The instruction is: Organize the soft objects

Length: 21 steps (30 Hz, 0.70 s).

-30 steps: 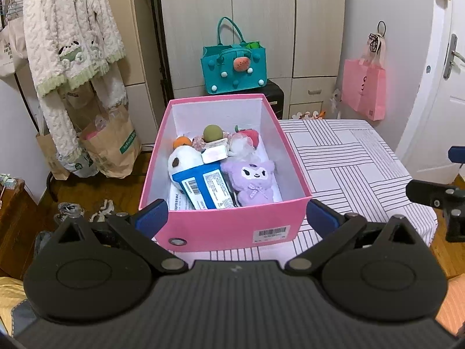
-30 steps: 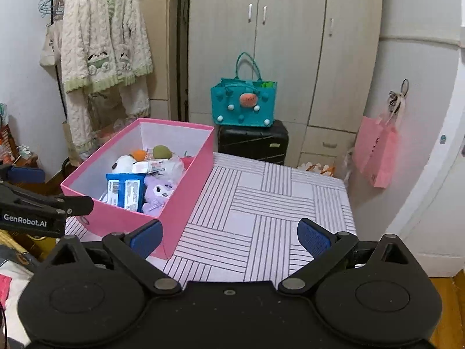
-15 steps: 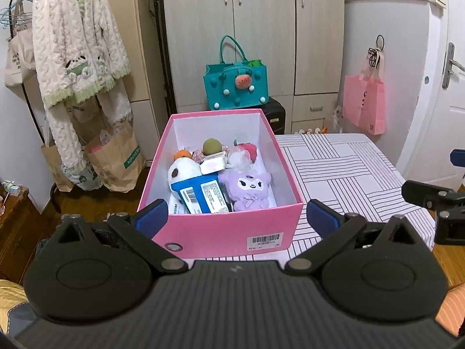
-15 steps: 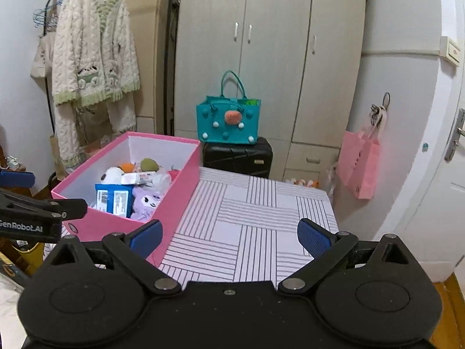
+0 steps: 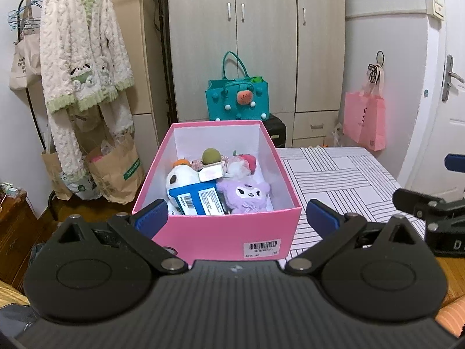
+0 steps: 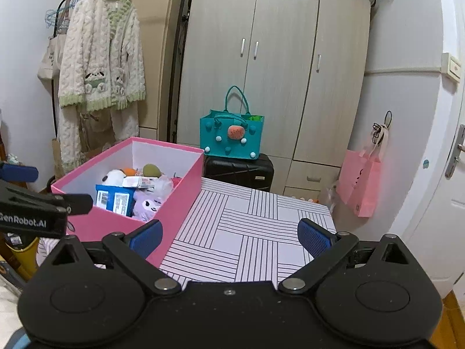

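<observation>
Above the near edge of the striped table (image 6: pixel 250 232), the left gripper (image 5: pixel 237 213) and right gripper (image 6: pixel 229 235) both hang wide open and empty. Ahead, the pink cardboard box (image 5: pixel 216 232) holds the purple plush toy (image 5: pixel 245 193). It looks light and squashy; I would pinch its fat middle.

Left wrist view: faces pink box (image 5: pixel 216 232) just ahead. Right wrist view: box (image 6: pixel 174 203) ahead-left. Shared: box, teal bag (image 5: pixel 237 100).
</observation>
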Tool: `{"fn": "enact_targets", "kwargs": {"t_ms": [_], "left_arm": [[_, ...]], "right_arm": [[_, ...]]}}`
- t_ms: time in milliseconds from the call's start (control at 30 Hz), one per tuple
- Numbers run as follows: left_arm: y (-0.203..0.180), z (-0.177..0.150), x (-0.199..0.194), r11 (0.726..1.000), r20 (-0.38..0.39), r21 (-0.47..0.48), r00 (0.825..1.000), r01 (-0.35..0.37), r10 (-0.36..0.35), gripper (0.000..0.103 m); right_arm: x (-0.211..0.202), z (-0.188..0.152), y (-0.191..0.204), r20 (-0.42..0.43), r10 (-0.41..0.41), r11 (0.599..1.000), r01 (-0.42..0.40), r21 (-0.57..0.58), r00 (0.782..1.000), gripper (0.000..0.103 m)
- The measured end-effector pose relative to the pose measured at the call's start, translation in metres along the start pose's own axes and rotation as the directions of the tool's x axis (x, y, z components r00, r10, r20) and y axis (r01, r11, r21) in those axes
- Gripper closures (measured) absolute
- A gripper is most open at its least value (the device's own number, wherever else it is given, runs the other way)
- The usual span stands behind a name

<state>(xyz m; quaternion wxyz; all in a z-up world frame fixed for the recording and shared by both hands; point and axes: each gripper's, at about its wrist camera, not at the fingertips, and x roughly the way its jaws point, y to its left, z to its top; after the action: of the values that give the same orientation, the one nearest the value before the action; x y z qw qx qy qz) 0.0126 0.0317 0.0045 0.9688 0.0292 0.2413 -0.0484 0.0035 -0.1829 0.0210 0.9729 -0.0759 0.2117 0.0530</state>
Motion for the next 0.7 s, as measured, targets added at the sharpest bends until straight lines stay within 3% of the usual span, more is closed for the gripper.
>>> {"fn": "enact_targets", "kwargs": {"t_ms": [233,567,700], "left_arm": [[-0.001,-0.001,-0.001,1.000,0.010,0.001,1.000,-0.012,0.012,0.000],[-0.005,-0.002,-0.007,1.000,0.020,0.009,0.999,-0.029,0.028,0.000],[-0.007,-0.001,-0.009,0.999,0.025,0.005,0.999,-0.037,0.037,0.000]], "right_arm": [[-0.003,-0.001,-0.001,0.002,-0.004,1.000,0.004,0.001,1.000,0.002],[-0.007,-0.004,-0.019,-0.048,0.007,0.988,0.000,0.155,0.999,0.002],[-0.008,-0.005,-0.019,-0.050,0.004,0.986,0.004,0.165,0.999,0.002]]}}
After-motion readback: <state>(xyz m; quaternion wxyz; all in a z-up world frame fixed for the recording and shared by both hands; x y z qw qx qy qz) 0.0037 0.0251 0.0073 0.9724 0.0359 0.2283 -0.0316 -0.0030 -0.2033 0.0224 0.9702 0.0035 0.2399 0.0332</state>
